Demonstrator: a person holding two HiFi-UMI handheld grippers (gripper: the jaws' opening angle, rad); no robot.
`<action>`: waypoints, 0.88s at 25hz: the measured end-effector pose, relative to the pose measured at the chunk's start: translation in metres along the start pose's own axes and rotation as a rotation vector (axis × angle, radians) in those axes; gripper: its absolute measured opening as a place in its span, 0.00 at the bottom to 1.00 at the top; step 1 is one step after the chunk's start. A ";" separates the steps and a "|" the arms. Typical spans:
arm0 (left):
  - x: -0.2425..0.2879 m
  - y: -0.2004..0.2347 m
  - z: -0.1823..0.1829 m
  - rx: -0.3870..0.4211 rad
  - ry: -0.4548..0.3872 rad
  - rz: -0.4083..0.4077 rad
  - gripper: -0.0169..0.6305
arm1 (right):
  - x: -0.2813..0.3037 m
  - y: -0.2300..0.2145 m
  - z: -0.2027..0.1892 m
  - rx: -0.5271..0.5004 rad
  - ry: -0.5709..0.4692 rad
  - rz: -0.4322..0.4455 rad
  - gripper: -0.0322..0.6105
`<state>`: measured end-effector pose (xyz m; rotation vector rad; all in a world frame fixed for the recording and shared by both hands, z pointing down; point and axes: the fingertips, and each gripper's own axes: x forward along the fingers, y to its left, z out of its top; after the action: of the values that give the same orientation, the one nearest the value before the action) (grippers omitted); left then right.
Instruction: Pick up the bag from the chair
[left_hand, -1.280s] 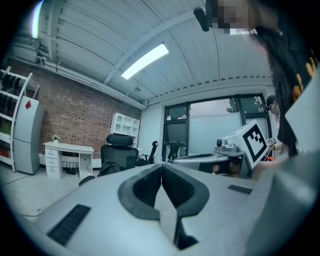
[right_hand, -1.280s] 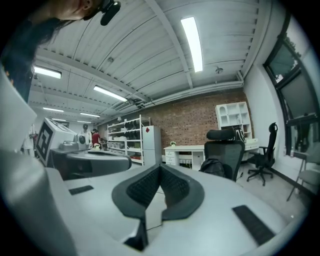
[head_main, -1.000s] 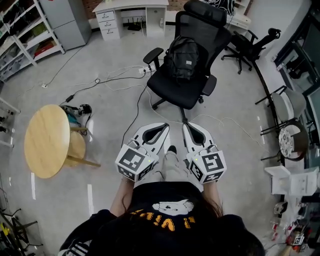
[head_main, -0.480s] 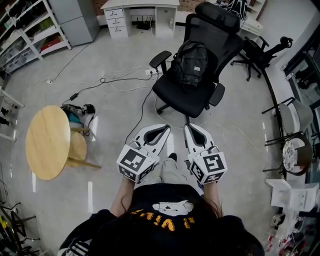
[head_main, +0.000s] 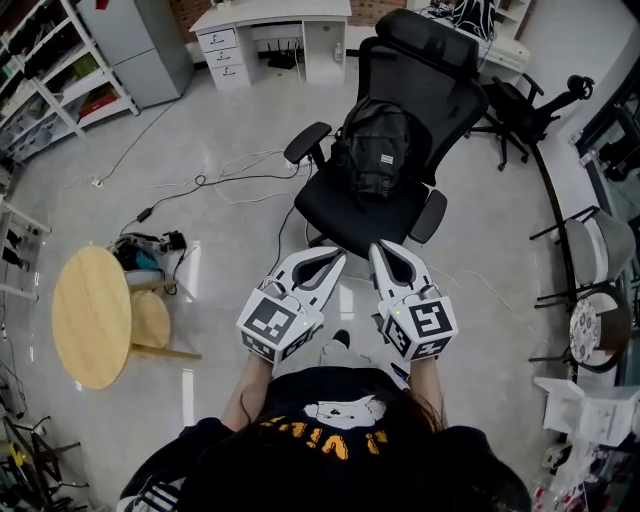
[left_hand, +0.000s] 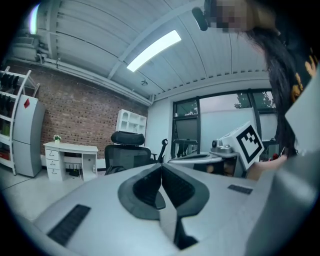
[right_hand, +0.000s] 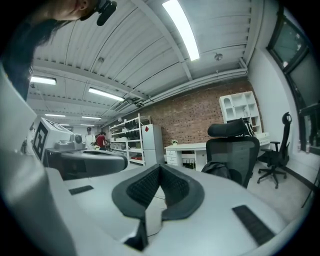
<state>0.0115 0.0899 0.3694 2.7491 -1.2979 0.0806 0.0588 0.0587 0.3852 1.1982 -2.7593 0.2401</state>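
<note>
Both hands out front, side by side, left gripper (head_main: 335, 257) and right gripper (head_main: 381, 250) pointing about level at the chair (head_main: 340, 212). Bag (head_main: 373, 150) sits upright on the seat ahead of both tips, long axis vertical, leaning on the backrest, front facing the claws. Both claws clenched, empty, touching nothing

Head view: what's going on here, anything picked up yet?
Nothing is picked up yet. A person holds the left hand-held gripper and the right hand-held gripper side by side, both pointing toward a black office chair. A black backpack sits on its seat, leaning against the backrest. Both pairs of jaws are shut with nothing between them, and neither touches the backpack.
</note>
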 end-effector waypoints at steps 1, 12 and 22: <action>0.009 0.005 0.000 0.004 0.007 0.005 0.04 | 0.006 -0.009 0.001 0.005 0.001 0.001 0.05; 0.069 0.042 0.001 0.030 0.071 0.084 0.04 | 0.043 -0.079 0.001 0.070 -0.009 0.029 0.05; 0.101 0.054 -0.008 0.003 0.113 0.070 0.04 | 0.056 -0.103 -0.009 0.107 0.005 0.021 0.05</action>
<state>0.0345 -0.0209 0.3903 2.6589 -1.3644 0.2393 0.0965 -0.0489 0.4133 1.1909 -2.7882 0.3974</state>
